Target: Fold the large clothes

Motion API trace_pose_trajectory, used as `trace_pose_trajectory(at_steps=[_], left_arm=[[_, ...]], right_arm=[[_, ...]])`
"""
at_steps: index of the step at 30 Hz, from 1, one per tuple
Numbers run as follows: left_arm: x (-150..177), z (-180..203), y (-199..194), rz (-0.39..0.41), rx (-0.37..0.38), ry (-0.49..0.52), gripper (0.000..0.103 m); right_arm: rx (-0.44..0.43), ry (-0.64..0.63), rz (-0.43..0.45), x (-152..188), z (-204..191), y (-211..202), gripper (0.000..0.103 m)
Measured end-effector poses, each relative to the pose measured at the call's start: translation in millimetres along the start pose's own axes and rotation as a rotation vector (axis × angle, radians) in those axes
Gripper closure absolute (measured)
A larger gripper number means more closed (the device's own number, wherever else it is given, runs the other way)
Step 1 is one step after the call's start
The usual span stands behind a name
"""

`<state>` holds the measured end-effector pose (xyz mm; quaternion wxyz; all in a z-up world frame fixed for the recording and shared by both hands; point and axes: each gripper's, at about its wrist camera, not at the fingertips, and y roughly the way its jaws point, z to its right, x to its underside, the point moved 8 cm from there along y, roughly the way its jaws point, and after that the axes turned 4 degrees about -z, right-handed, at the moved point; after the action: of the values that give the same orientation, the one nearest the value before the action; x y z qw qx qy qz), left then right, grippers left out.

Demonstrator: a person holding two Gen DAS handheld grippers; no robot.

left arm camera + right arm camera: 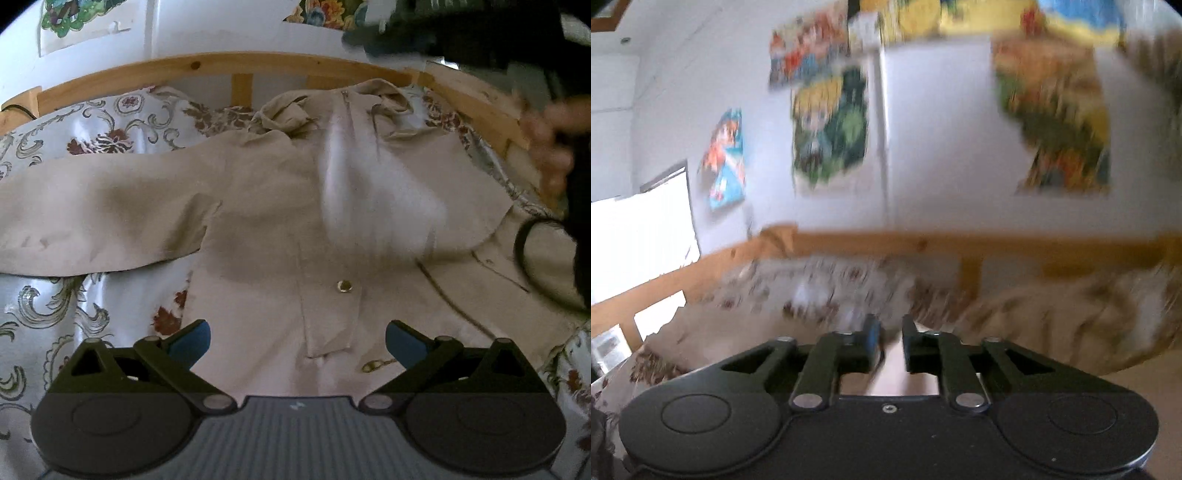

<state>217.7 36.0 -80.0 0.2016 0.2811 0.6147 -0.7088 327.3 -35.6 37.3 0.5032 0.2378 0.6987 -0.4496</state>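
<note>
1. Lying flat across the bed, a beige coat [258, 206] is spread front-up on a floral bedspread [44, 310], its collar toward the wooden bed rail [207, 66].
2. One sleeve [92, 225] of the coat stretches out from its body to the left in the left wrist view, resting on the bedspread.
3. A round metal snap [344, 286] sits on the coat's front placket, below a blurred pale streak that crosses the coat's chest.
4. Just above the coat's lower front hangs the left gripper [297, 343], its blue-padded fingers [192, 341] spread wide with nothing between them; whether they touch the cloth I cannot tell.
5. At the coat's right side, near the rail, a hand [550, 147] shows blurred against a dark sleeve [480, 33].
6. Beside that hand, a black cable loop [524, 236] lies over the coat's right edge.
7. In the right wrist view, the right gripper [889, 341] points toward the rail, above the coat, with its jaws a narrow gap apart.
8. Pale cloth shows behind that gap, yet no fabric is plainly pinched, so it reads as released.
9. Beyond the coat and rail, colourful posters [831, 129] hang on the white wall [942, 147], all smeared by motion blur.
</note>
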Motion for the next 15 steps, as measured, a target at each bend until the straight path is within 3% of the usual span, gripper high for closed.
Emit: trace_pose_trajectory(at_steps=[2,7,11,15], left_arm=[[-2.4,-2.2,0.8,0.01,-0.007,-0.01,0.001],[-17.5,-6.1,12.3,0.044,-0.039,-0.058,0.001],[-36.5,-8.2,34.7,0.091,-0.099,-0.092,0.001],[-44.3,-3.2,68.1,0.076,-0.137,-0.099,0.001]], right_arm=[[0.007,0.006,-0.006,13.5,3.4,-0.7,0.052],[0.137,0.075,-0.014,58.0,49.4,-41.9,0.022],[0.352,0.179,-0.026,98.7,110.5,-80.0,0.015],[0.456,0.402,0.061,144.1,171.7,-112.0,0.015]])
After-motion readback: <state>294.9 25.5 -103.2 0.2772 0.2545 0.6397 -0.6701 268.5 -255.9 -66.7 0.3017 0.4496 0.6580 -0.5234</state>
